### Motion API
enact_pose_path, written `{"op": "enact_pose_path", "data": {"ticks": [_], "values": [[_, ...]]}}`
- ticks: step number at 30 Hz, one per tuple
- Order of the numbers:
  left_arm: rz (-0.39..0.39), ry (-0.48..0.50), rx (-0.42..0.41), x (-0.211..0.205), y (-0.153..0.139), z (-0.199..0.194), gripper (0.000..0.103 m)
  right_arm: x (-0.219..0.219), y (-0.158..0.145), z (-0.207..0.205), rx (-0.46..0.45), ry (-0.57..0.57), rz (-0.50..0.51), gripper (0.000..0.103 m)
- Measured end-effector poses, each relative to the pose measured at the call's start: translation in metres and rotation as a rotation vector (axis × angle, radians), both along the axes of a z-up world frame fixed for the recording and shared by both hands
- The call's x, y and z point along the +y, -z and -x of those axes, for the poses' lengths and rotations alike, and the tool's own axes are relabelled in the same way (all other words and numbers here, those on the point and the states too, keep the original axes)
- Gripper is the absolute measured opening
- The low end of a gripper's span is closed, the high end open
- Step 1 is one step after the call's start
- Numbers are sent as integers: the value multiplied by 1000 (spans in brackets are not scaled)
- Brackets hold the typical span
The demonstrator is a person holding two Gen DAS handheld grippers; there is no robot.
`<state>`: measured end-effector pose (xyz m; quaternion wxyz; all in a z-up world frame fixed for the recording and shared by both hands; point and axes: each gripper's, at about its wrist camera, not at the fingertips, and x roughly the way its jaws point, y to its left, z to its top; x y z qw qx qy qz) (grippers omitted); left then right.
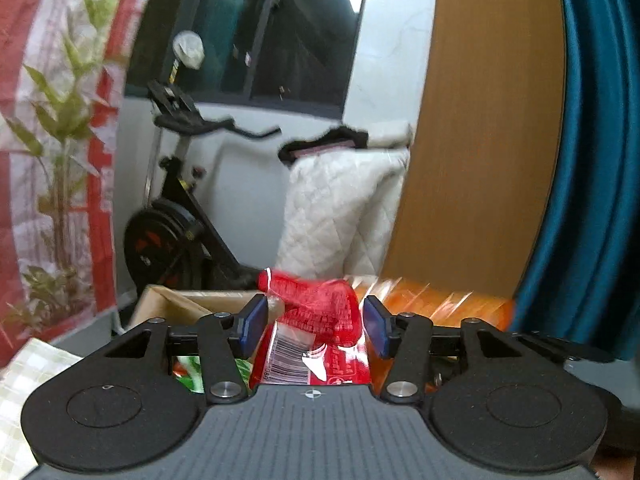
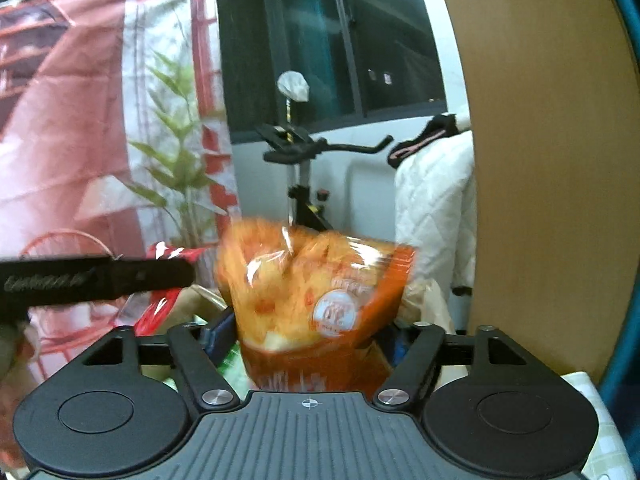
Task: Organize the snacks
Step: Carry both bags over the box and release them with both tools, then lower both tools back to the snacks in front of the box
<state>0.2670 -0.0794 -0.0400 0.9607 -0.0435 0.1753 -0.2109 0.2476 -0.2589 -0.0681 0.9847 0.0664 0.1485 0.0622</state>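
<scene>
My left gripper (image 1: 316,326) has a red snack bag (image 1: 316,320) between its two blue pads (image 1: 253,322). The pads stand a fair way apart, and the bag fills the space between them. The left pad looks like it is touching the bag. I cannot tell if the right pad presses on it, so I cannot tell if the bag is really held tight. The bag has a white patch with a barcode on the near end. Past it, far and to the left, I see the open top of a brown cardboard box (image 1: 168,304). To the right of the red bag there is something shiny and orange, but it is too blurry to name.

My right gripper (image 2: 308,328) has a big orange snack bag (image 2: 316,292) between its fingers. The bag is puffy and stands up tall above the gripper. It hides most of both fingers, so I cannot tell how far apart they are. It does look squeezed in at the bottom, where the fingers would be.

On the left in the right wrist view, the black body of my other gripper (image 2: 96,278) sticks in from the side.

Far behind it all is an exercise bike (image 1: 176,216) by the window.
</scene>
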Motion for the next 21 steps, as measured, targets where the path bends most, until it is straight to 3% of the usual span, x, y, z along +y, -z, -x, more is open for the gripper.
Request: {"op": "enact_pose_path", "data": {"ticks": [1, 2, 13, 21], "values": [[0, 4, 14, 1, 3, -3, 74, -1, 2, 2, -3, 5, 1, 84], [1, 3, 15, 2, 5, -4, 77, -1, 3, 7, -5, 3, -1, 85], [-111, 11, -9, 39, 17, 42, 76, -35, 16, 75, 29, -59, -13, 76], [-56, -47, 69, 79, 38, 91, 76, -47, 61, 124, 138, -94, -44, 75]]}}
